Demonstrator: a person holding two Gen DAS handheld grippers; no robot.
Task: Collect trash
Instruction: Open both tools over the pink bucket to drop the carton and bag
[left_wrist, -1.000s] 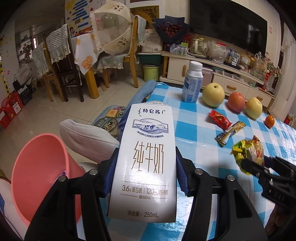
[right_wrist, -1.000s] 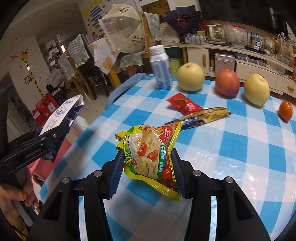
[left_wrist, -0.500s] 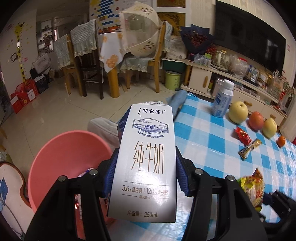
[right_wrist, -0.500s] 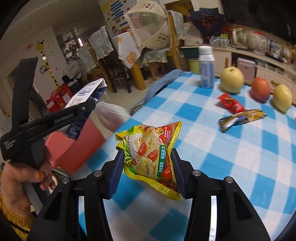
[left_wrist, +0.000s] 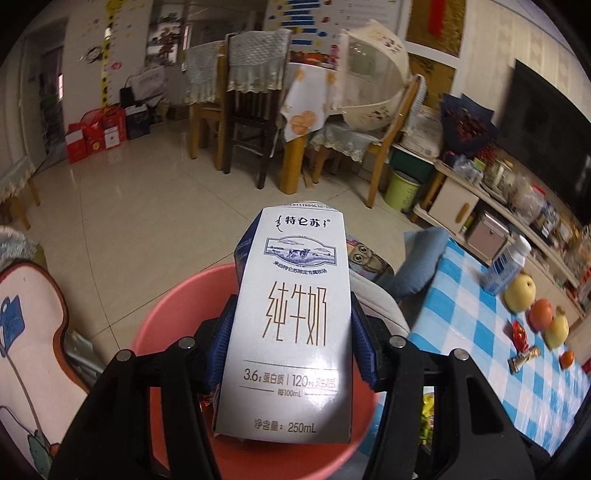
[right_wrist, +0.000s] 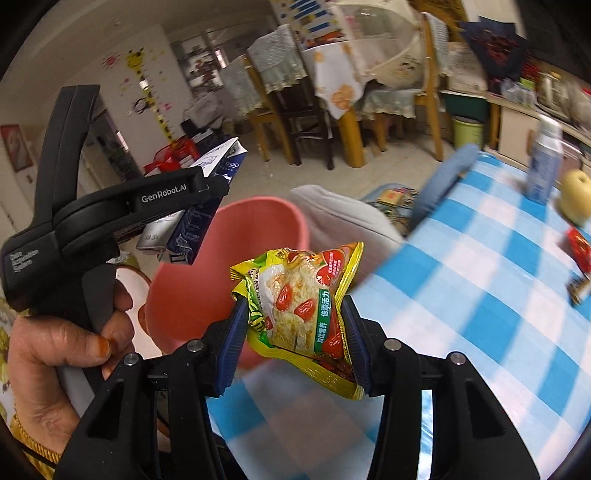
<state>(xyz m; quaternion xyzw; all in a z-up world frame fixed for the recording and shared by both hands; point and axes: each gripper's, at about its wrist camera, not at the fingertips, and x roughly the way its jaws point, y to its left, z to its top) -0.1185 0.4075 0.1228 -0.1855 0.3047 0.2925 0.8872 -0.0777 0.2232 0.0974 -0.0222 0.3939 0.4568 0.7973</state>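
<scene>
Now one milk carton (left_wrist: 295, 325) pinched by the left gripper (left_wrist: 293, 347) above one pink bin (left_wrist: 155, 325), one yellow snack bag (right_wrist: 303, 306) pinched by the right gripper (right_wrist: 293, 332) at the checked table (right_wrist: 480, 295) edge, two wrappers (left_wrist: 519, 330) and four fruits (left_wrist: 520, 292) left there.

- The left gripper (left_wrist: 291, 347) clamps a white milk carton (left_wrist: 291, 325) between its blue pads (left_wrist: 364, 343).
- The carton hangs over a pink bin (left_wrist: 173, 317) on the floor.
- To the right, a blue-checked table (left_wrist: 480, 332) carries a small bottle (left_wrist: 508, 264), three fruits (left_wrist: 519, 291) and snack wrappers (left_wrist: 519, 332).
</scene>
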